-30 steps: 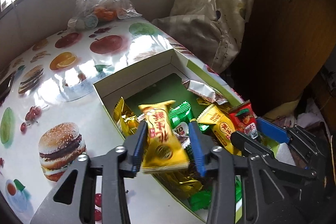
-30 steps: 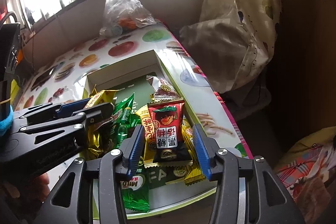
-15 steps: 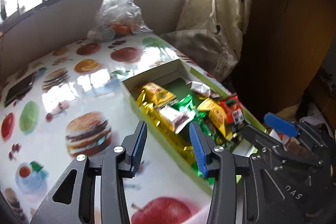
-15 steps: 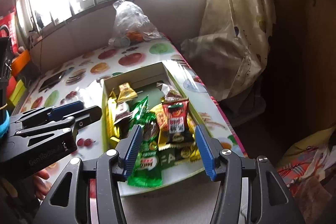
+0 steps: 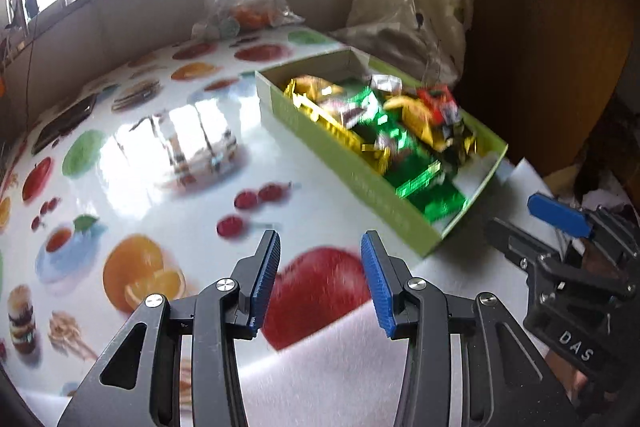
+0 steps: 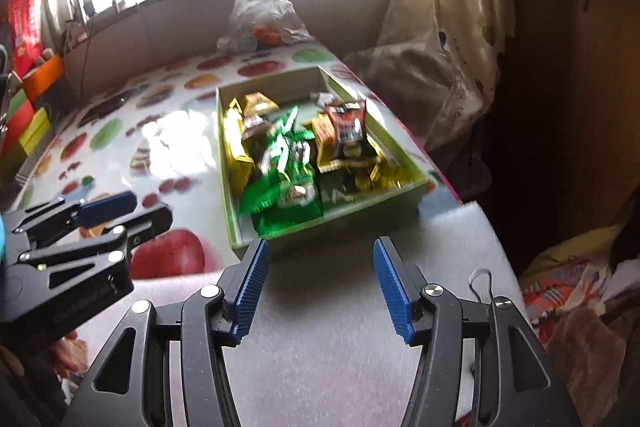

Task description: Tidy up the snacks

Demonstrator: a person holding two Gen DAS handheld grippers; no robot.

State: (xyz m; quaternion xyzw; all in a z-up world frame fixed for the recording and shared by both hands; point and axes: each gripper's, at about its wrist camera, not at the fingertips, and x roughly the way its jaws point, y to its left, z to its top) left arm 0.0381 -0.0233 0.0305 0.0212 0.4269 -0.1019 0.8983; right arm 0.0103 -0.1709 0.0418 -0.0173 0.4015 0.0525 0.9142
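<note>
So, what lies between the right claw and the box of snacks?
Nothing: only bare grey mat between the right claw and the box, seen in the right wrist view.

Both tongs share one build: black angular arms with triangular cut-outs, round silver screws at the pivots, and ribbed blue pads on the inner faces of the fingers. The left tongs (image 5: 320,283) show four such screws across the linkage. The right tongs (image 6: 318,287) carry a thin bent wire hook beside the outermost screw on the right. Seen from the left wrist, their black housing bears the white letters "DAS".
</note>
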